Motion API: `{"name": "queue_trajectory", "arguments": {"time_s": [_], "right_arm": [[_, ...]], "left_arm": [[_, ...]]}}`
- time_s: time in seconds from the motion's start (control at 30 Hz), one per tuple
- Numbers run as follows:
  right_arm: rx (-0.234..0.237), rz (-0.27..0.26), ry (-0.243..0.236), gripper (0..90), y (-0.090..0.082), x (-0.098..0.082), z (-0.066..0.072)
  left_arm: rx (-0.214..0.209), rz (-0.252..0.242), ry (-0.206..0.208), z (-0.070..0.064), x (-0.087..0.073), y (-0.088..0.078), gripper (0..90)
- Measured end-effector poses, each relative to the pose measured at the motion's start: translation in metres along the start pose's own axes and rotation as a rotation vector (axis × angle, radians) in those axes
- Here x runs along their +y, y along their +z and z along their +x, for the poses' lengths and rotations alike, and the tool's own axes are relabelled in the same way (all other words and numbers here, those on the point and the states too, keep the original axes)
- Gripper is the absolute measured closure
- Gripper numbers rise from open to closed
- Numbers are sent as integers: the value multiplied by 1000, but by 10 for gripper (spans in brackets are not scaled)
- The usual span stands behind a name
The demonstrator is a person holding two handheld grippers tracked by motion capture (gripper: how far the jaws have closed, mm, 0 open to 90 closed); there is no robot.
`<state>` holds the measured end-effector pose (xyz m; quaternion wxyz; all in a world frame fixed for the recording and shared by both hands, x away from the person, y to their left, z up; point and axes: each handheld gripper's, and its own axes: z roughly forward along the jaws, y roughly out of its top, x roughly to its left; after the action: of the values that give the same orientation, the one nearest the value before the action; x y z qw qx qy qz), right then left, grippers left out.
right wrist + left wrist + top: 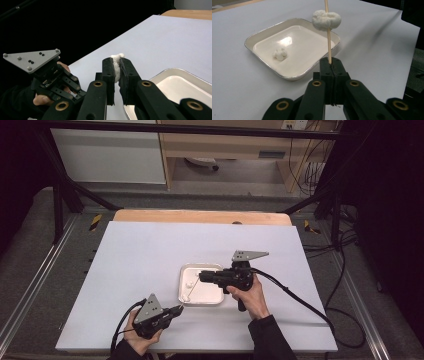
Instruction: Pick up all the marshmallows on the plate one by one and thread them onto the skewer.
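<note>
Left gripper [331, 65] clamped shut on a wooden skewer [328, 42] with one marshmallow [326, 19] threaded above its tips. Right gripper [117, 71] pinches a second marshmallow [116, 66]; a third piece [280, 54] lies in the tray [294, 75] ahead-left of the left gripper.

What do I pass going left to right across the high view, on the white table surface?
Left gripper clamping the skewer → white tray → right gripper, squeezing a marshmallow piece over the tray, its body to the tray's right → its black cable.
</note>
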<state>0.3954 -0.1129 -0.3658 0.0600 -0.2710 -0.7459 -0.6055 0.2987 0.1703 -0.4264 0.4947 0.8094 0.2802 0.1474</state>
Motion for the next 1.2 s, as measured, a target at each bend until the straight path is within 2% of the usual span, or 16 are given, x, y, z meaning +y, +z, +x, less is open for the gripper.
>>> {"name": "queue_trajectory", "arguments": {"time_s": [0.1, 0.4, 0.53, 1.07, 1.1, 1.13, 1.17, 1.2], "right_arm": [[-1, 7, -7, 838, 1, -1, 1], [-7, 18, -28, 839, 2, -5, 3], [-1, 17, -35, 840, 2, -5, 5], [0, 29, -37, 841, 7, -12, 6], [-1, 35, -35, 842, 8, -13, 6], [36, 114, -26, 840, 14, -16, 6], [27, 151, -55, 835, 25, -25, 9], [22, 114, -49, 838, 29, -29, 9]], "left_arm": [[2, -1, -14, 0, 1, -1, 890], [7, 10, -9, -1, 1, 0, 890], [13, 6, -20, 0, 3, 1, 891], [23, 17, -37, 1, 3, 2, 891], [-3, -36, -45, 1, 5, 1, 891], [6, -34, -48, -1, 14, -1, 891], [86, 0, 33, -4, 17, 1, 891], [68, -9, -11, -1, 13, 2, 891]]}}
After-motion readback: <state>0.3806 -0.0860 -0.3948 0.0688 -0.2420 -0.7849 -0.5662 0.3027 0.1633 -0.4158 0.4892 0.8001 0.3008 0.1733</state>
